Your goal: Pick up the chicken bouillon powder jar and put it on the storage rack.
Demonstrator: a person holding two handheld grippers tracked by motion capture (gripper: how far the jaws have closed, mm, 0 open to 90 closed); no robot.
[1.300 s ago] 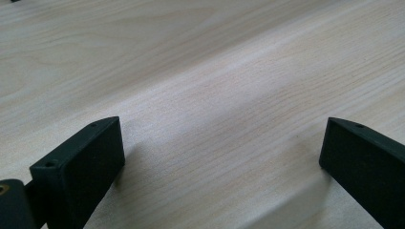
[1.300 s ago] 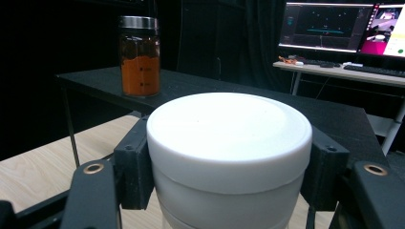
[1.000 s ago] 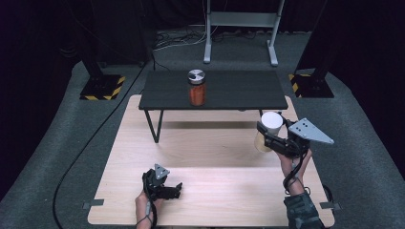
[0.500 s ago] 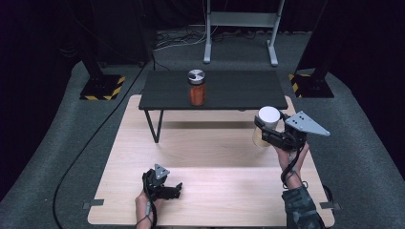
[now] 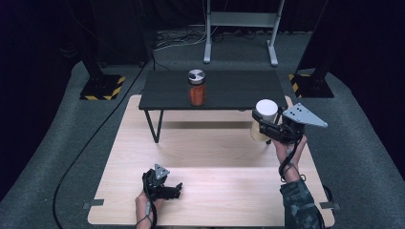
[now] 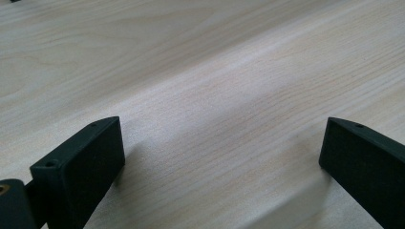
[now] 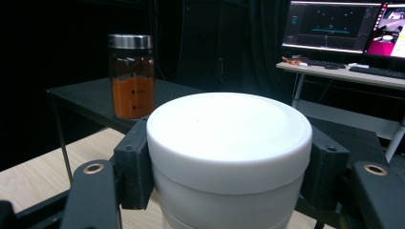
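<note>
At the right edge of the wooden table [image 5: 210, 162], the white-lidded jar [image 5: 263, 119] is off the surface, upright, clamped between the right gripper [image 5: 267, 128] jaws; pads press on both sides just under the lid. Jar sits near the front right corner of the low black table [image 5: 239, 88], not touching it. On that black table stands a glass jar [image 5: 196, 88] with a metal lid and orange contents, well apart from the held one. Left gripper [image 5: 174, 191] rests low on the wood near the front edge, jaws wide apart, nothing between them. Desk with monitors [image 7: 344, 24] in the background.
</note>
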